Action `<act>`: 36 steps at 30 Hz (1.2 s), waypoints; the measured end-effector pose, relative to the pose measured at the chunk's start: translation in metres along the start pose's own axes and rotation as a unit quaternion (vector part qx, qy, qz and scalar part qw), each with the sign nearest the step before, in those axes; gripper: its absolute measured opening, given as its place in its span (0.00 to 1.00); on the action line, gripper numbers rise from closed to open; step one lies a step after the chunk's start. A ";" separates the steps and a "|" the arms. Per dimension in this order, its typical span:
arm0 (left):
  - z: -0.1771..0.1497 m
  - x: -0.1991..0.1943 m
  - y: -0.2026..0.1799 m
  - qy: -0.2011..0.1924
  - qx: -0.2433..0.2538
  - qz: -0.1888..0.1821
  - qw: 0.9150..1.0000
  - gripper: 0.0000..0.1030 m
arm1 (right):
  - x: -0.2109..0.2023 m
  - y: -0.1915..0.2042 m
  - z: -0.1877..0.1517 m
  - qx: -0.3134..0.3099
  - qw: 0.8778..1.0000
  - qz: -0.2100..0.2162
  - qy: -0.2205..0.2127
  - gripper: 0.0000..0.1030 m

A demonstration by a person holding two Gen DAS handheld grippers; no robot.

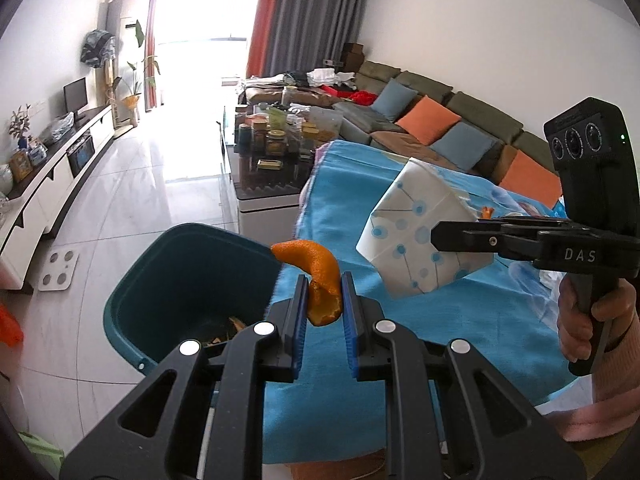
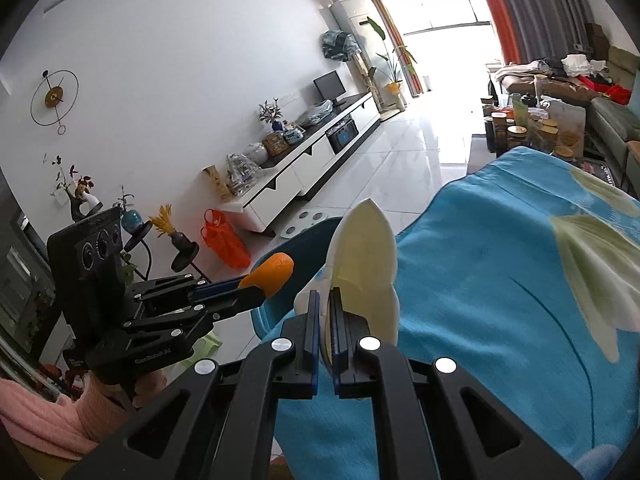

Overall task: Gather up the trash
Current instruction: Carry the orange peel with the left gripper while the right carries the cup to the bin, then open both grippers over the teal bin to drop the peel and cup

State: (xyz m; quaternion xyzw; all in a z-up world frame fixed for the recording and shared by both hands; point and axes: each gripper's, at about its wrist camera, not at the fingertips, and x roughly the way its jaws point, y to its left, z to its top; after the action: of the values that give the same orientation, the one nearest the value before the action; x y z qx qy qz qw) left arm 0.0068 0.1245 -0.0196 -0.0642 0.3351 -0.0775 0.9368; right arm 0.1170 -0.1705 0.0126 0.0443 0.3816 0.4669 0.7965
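Note:
My left gripper point(image 1: 324, 292) is shut on a curled orange peel point(image 1: 316, 276) and holds it just right of the rim of a teal trash bin point(image 1: 132, 300), which has scraps inside. My right gripper point(image 2: 325, 300) is shut on a folded white paper box with blue dots point(image 1: 416, 236), seen edge-on in the right wrist view point(image 2: 366, 256). It hangs above the blue cloth. In the right wrist view the left gripper point(image 2: 256, 294) holds the peel point(image 2: 272, 272) over the bin's edge point(image 2: 304, 240).
A table covered by a blue cloth point(image 1: 400, 360) lies under both grippers. A glass coffee table with several jars point(image 1: 272, 140) stands beyond it. A sofa with cushions point(image 1: 440, 124) runs along the right. A white TV cabinet point(image 1: 52, 180) lines the left wall. A white scale point(image 1: 58, 270) lies on the floor.

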 end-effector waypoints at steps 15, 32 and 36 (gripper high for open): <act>-0.002 -0.003 0.040 0.000 -0.029 0.036 0.999 0.16 | 0.043 0.016 0.020 -0.011 1.000 0.015 0.015 0.04; -0.003 0.033 0.077 0.036 -0.061 0.061 0.996 0.16 | 0.115 0.024 0.037 -0.007 0.998 0.014 0.063 0.04; -0.006 0.046 0.086 0.048 -0.070 0.070 0.994 0.16 | 0.133 0.023 0.036 -0.002 0.997 0.006 0.080 0.04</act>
State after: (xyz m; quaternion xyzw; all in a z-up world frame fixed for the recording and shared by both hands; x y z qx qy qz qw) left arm 0.0467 0.1992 -0.0678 -0.1019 0.3883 0.0088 0.9158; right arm 0.1604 -0.0438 -0.0276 0.0076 0.4428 0.4745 0.7607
